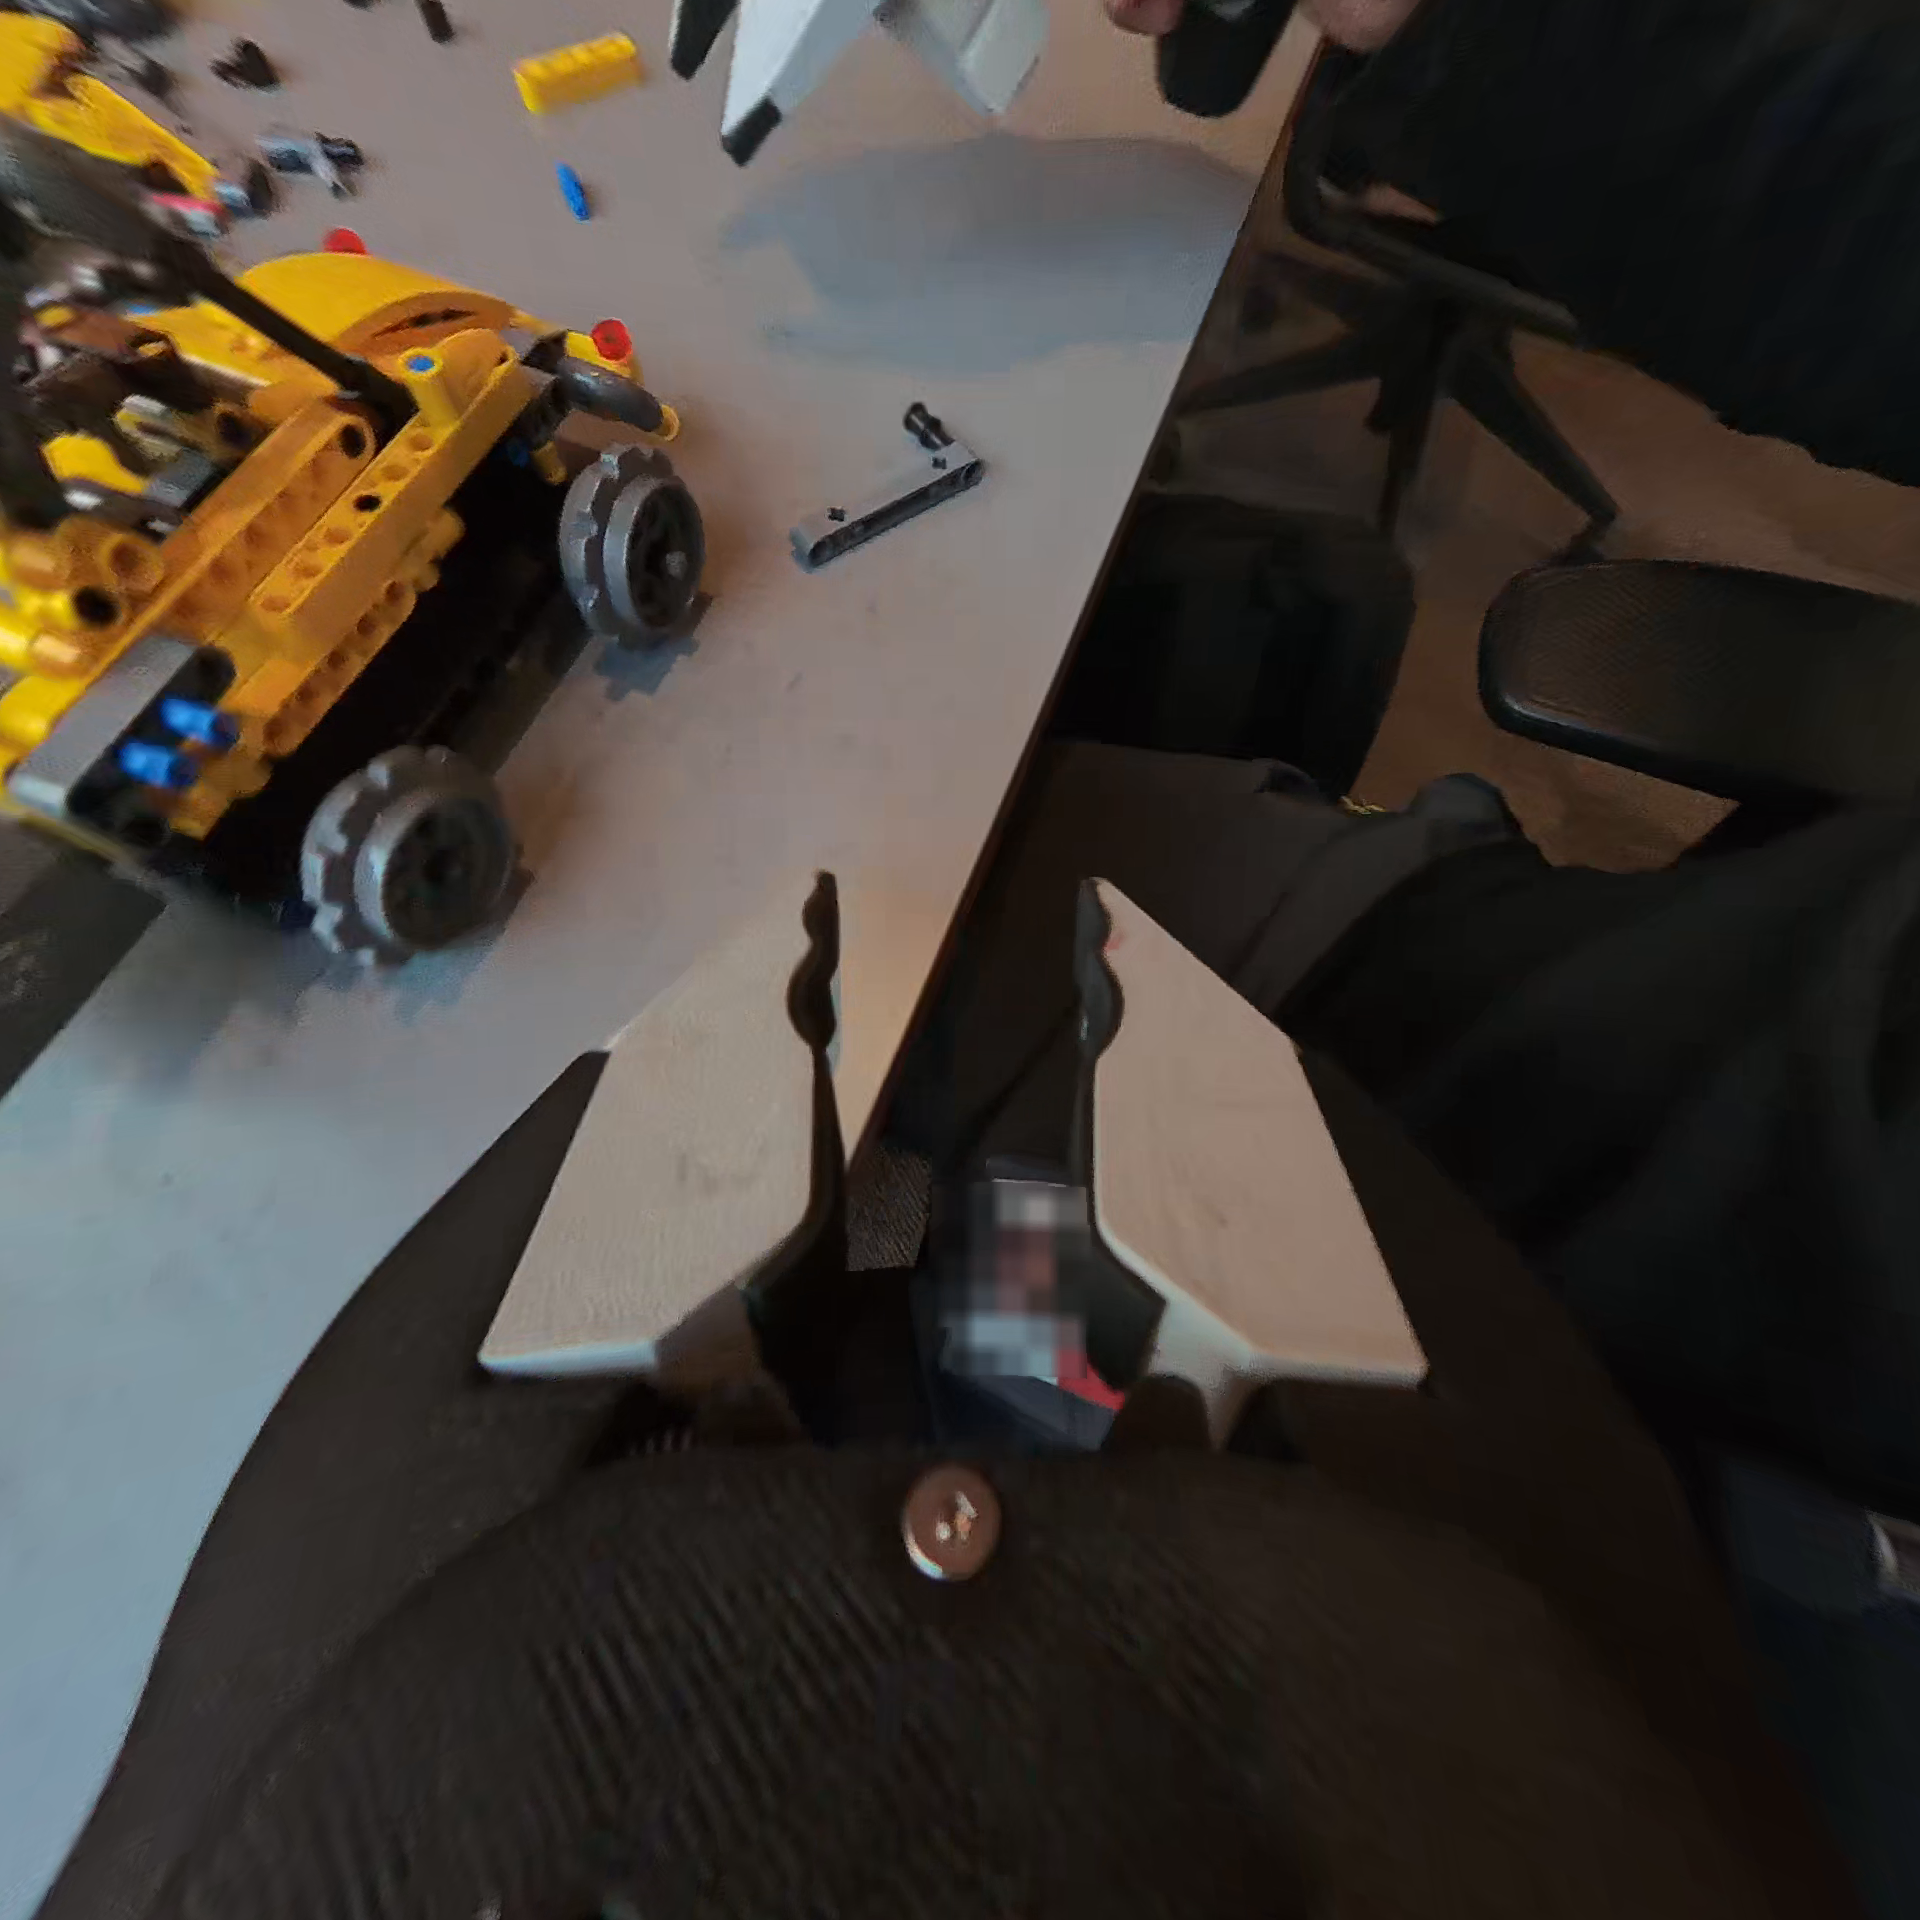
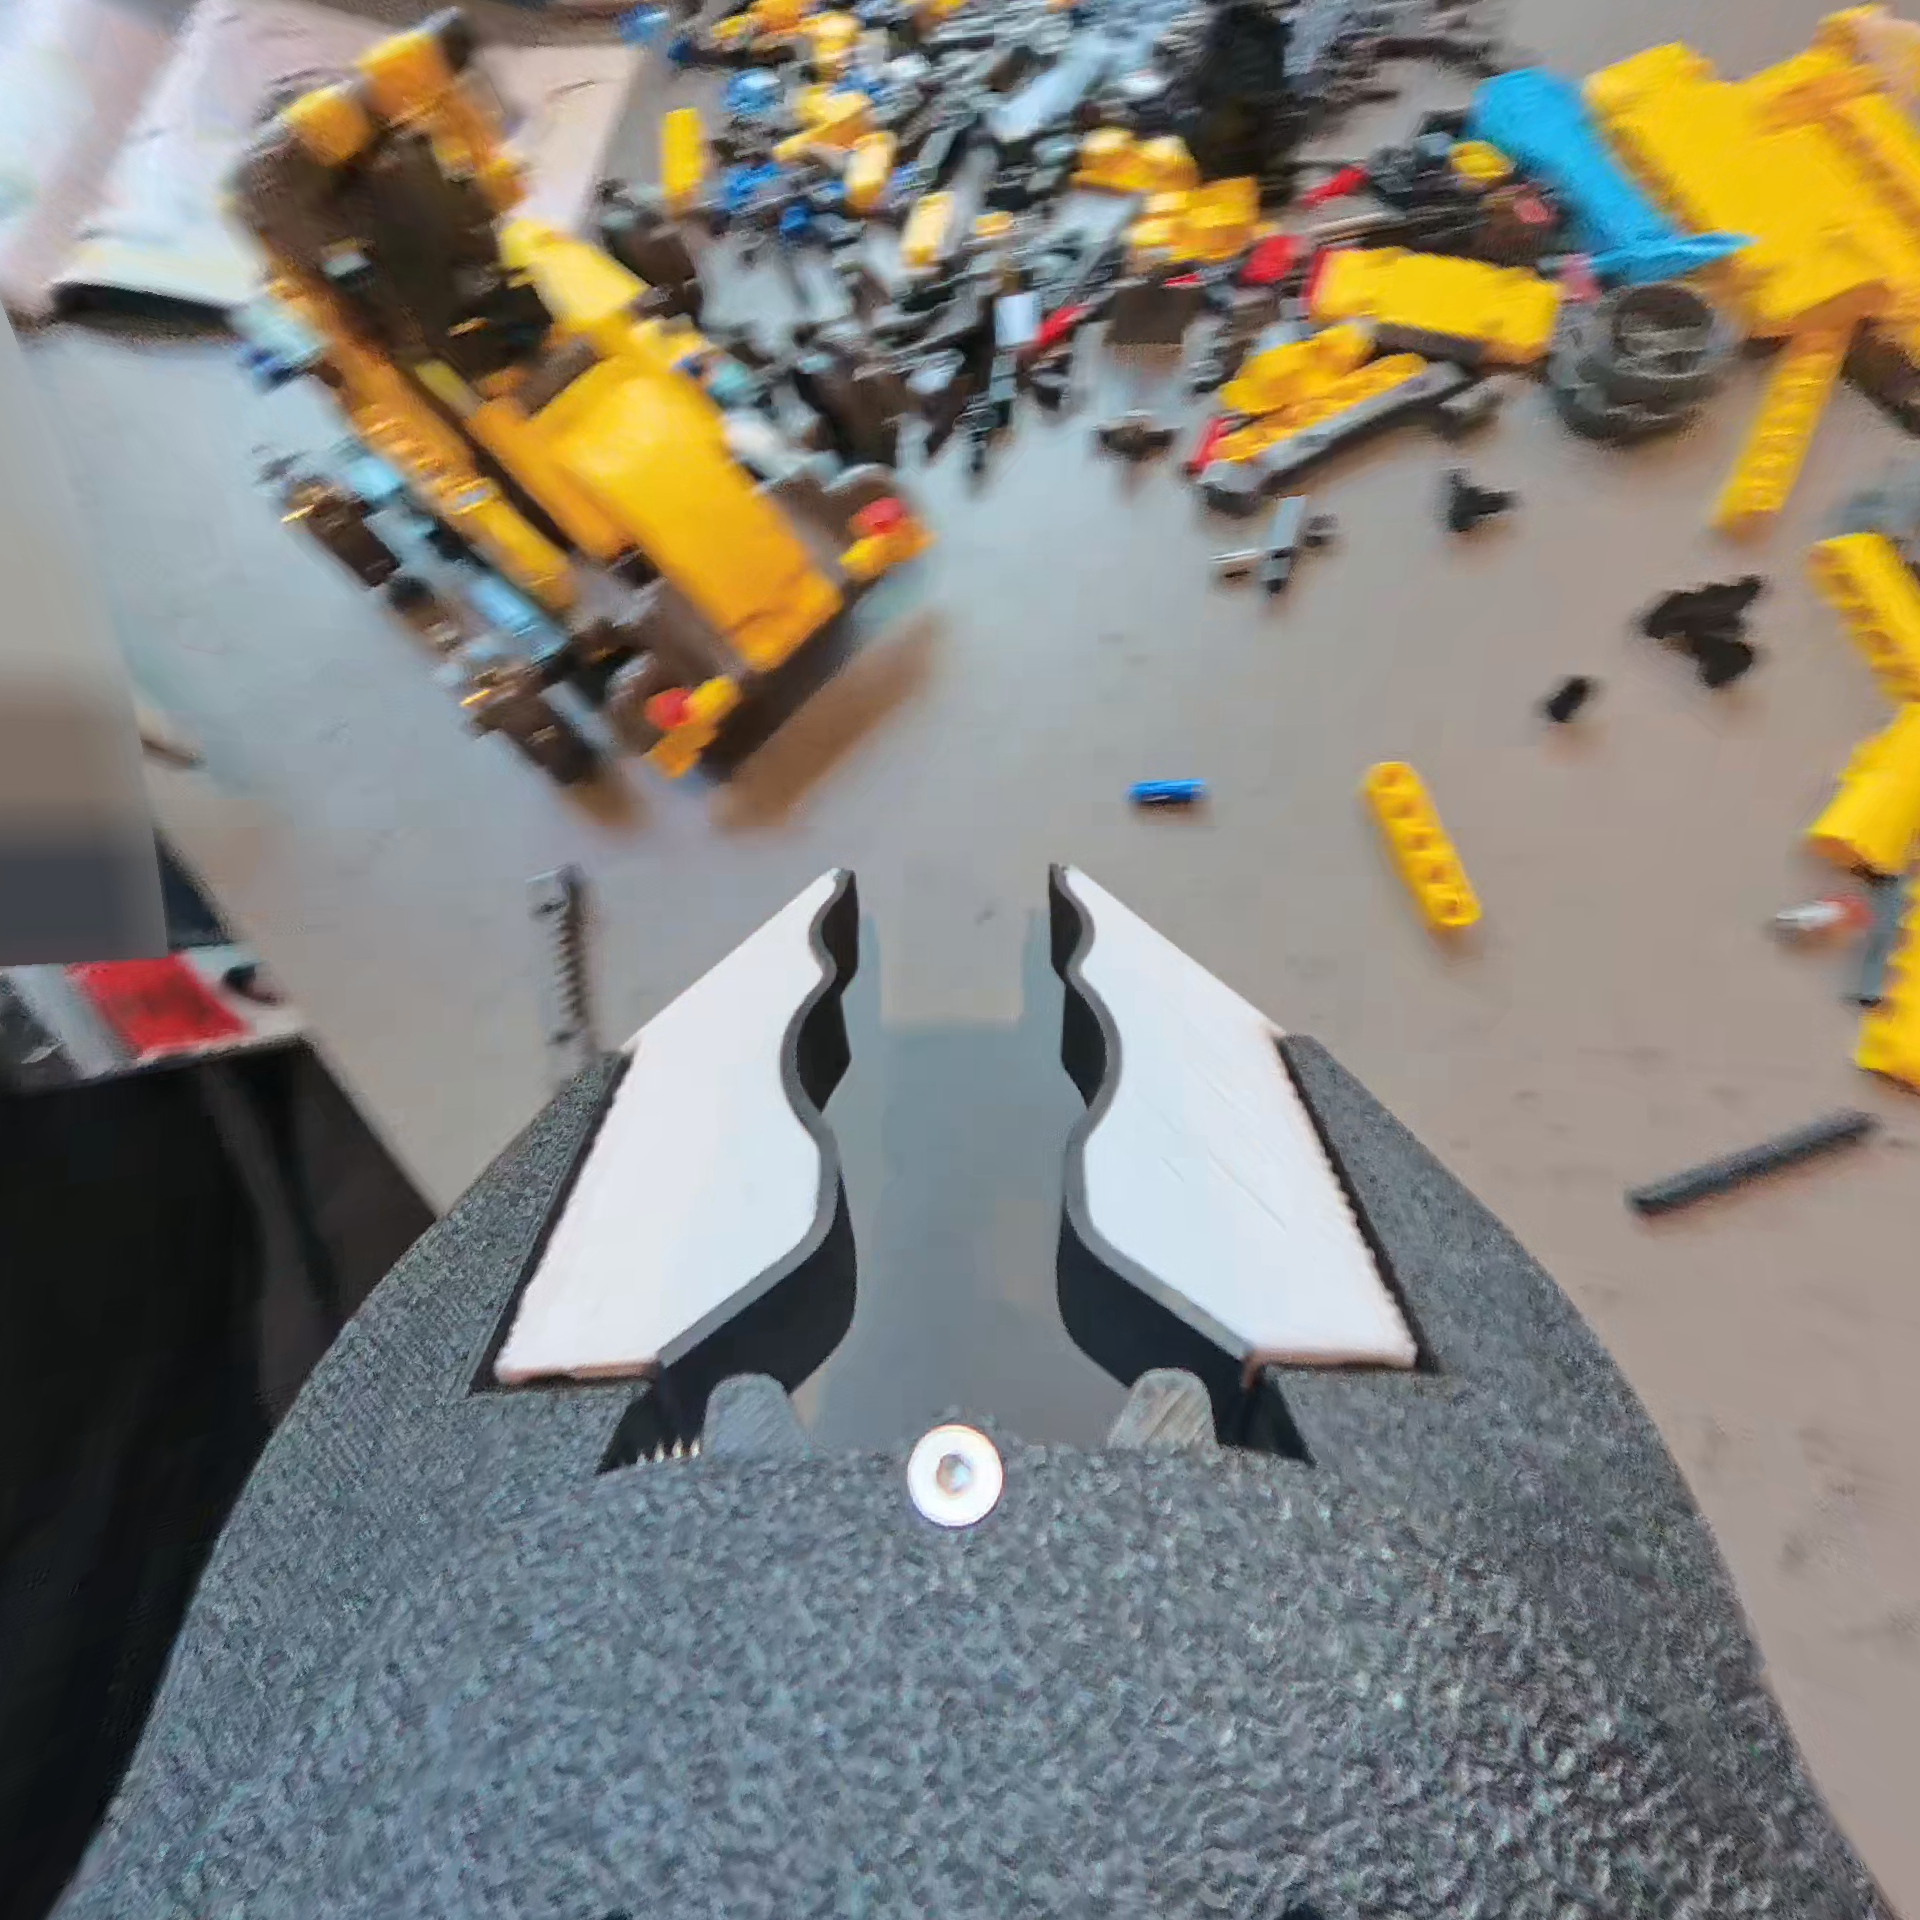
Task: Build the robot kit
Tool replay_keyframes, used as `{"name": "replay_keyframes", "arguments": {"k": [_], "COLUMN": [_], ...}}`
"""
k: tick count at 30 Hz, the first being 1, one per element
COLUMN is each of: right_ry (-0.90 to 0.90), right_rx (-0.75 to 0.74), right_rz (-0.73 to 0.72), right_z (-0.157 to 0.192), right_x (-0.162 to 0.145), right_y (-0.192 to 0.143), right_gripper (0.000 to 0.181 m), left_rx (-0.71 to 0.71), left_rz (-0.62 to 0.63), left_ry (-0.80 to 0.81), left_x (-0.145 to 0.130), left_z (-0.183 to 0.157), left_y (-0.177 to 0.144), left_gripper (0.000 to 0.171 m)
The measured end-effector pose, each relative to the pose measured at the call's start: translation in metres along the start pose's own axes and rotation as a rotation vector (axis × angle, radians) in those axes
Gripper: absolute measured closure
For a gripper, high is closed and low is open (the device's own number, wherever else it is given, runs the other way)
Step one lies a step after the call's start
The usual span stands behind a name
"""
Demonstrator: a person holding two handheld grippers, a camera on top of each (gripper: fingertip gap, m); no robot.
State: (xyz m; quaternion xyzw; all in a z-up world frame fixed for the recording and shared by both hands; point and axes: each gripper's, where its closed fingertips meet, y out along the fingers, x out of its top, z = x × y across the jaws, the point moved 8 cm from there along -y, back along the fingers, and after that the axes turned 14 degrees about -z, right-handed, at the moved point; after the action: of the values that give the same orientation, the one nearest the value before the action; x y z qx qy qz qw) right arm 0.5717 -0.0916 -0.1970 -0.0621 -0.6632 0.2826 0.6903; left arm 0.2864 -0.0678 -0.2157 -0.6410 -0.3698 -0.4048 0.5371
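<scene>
Across the grey table (image 2: 1039,665) we see both tongs parted and empty: left gripper (image 1: 956,914) over its edge near the yellow model (image 1: 312,520), right gripper (image 2: 951,894) nearest a blue pin (image 2: 1166,792).

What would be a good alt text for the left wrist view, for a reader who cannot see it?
The open, empty left gripper hangs over the edge of a grey table. On the table to its left stands a yellow toy brick vehicle with grey wheels, with a loose grey beam and small pieces nearby. The right gripper shows at the top.

Yellow-black toy vehicle (image 1: 260,540) w/ 2 grey wheels; grey table (image 1: 852,312); yellow brick (image 2: 1421,844).
</scene>
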Motion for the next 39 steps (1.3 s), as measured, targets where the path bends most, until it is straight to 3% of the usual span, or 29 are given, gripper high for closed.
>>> {"name": "replay_keyframes", "arguments": {"k": [4,8,14,20,29,39], "right_ry": [-0.029,-0.07,-0.046,-0.021,-0.065,-0.067], "right_rx": [-0.047,-0.038,-0.011,-0.016,-0.003,0.039], "right_rz": [0.001,0.066,0.082,0.054,0.035,0.036], "right_z": [-0.026,-0.041,-0.045,-0.044,-0.043,-0.042], "right_x": [0.005,-0.001,-0.004,-0.007,-0.008,-0.006], "right_y": [0.017,0.036,0.047,0.046,0.045,0.049], "right_gripper": [0.143,0.146,0.164,0.166,0.166,0.166], "left_rx": [0.042,0.03,0.009,0.034,0.3,0.191], "left_rz": [-0.095,-0.081,-0.09,-0.138,-0.394,-0.45], "left_ry": [0.02,-0.003,-0.014,-0.019,0.019,-0.098], "left_x": [-0.026,-0.043,-0.041,-0.041,-0.028,-0.044], "left_z": [-0.019,-0.023,-0.012,0.0,0.036,0.046], "left_y": [-0.029,-0.038,-0.042,-0.049,-0.114,-0.135], "left_gripper": [0.134,0.137,0.14,0.143,0.14,0.145]}}
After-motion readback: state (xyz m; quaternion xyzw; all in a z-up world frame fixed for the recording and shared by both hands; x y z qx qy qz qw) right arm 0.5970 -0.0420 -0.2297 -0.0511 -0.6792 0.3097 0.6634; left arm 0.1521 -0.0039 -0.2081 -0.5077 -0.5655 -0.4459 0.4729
